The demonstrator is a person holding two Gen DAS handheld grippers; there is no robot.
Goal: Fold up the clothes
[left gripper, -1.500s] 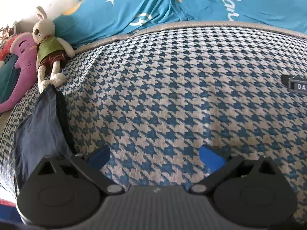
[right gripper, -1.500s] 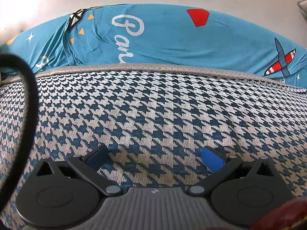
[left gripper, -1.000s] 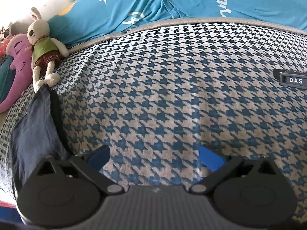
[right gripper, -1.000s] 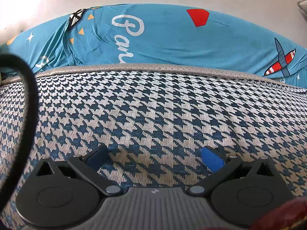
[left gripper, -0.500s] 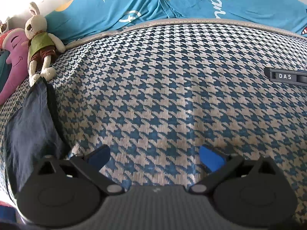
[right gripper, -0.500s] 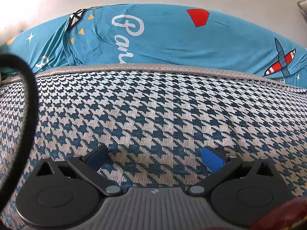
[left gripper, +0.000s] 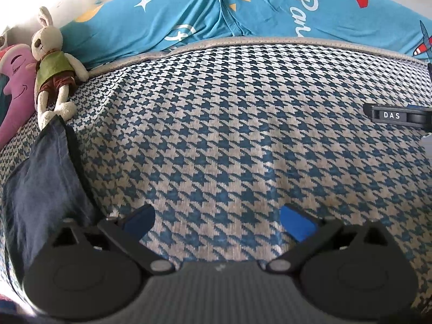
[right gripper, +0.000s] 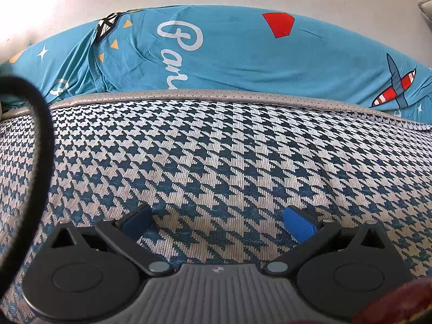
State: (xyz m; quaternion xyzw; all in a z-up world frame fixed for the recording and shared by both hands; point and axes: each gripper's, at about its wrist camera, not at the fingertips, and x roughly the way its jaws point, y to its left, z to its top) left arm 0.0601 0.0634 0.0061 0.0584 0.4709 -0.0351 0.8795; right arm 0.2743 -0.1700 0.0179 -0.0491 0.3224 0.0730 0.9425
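Dark-blue cloth (left gripper: 40, 181), seemingly the garment to fold, lies at the bed's (left gripper: 243, 124) near-left edge, so both released hand-held grippers, left (left gripper: 217, 220) and right (right gripper: 218, 222), hang empty above bare houndstooth.

A bed covered in a blue-and-cream houndstooth mattress cover (left gripper: 229, 124) with a grey perforated border (right gripper: 216, 95) fills both wrist views. A dark navy garment (left gripper: 40, 178) lies folded at the left edge of the mattress, its far end touching the feet of a cream plush rabbit (left gripper: 52, 67) in a green top, which lies beside a purple plush toy (left gripper: 16, 83). Along the head of the bed, against the wall, rests teal bedding (right gripper: 243, 62) printed with stars, white lettering and a red-striped airplane.
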